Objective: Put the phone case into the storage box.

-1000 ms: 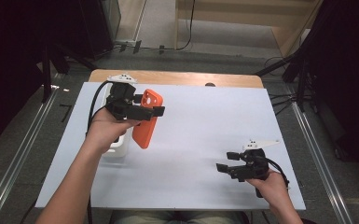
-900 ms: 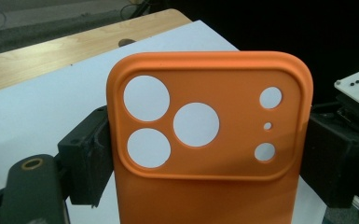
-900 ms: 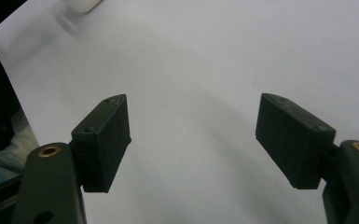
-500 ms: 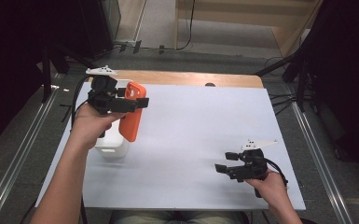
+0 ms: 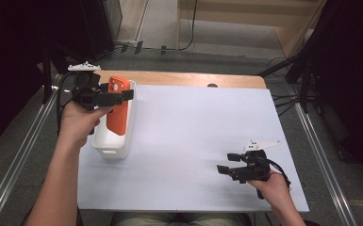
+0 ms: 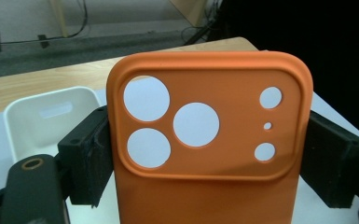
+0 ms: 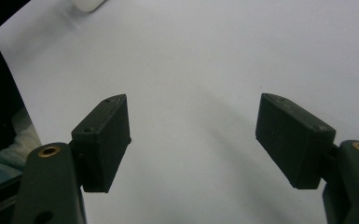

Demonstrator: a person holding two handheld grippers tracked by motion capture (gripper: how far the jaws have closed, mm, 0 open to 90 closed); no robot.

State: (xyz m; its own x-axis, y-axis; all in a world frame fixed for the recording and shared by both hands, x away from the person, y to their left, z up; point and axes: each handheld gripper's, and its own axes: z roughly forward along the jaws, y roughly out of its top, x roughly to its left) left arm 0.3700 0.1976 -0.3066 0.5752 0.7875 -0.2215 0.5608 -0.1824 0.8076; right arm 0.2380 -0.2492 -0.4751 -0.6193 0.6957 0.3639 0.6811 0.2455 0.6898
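While clamped by its two long edges, orange phone case (image 5: 118,106) hangs over white bin (image 5: 104,140), at far-left part of bench (image 5: 193,141). Case upright-ish, camera end uppermost; lower end down inside the bin's opening (can't tell if it touches the bin floor). In the left gripper view the back of the case (image 6: 210,140) faces the camera: three large round cutouts, three smaller ones to one side, all inside a raised frame. One black pad presses each side edge.

Left claw (image 5: 108,98) shut tight on the case, held up by the person's left hand (image 5: 81,123), forearm coming in from the near edge. Cable loops off behind it.

Bin: rectangular, rounded corners, long axis running away from the person. Its far wall and a slot-shaped handle show behind the case in the left gripper view (image 6: 42,116).

Right claw (image 5: 228,162) well apart from all that, near the bench's near-right corner, in the right hand (image 5: 268,186). Jaws spread wide, nothing between them, bare white bench surface below (image 7: 191,93).

Bench top white, with a wooden strip along the far edge (image 5: 179,77).
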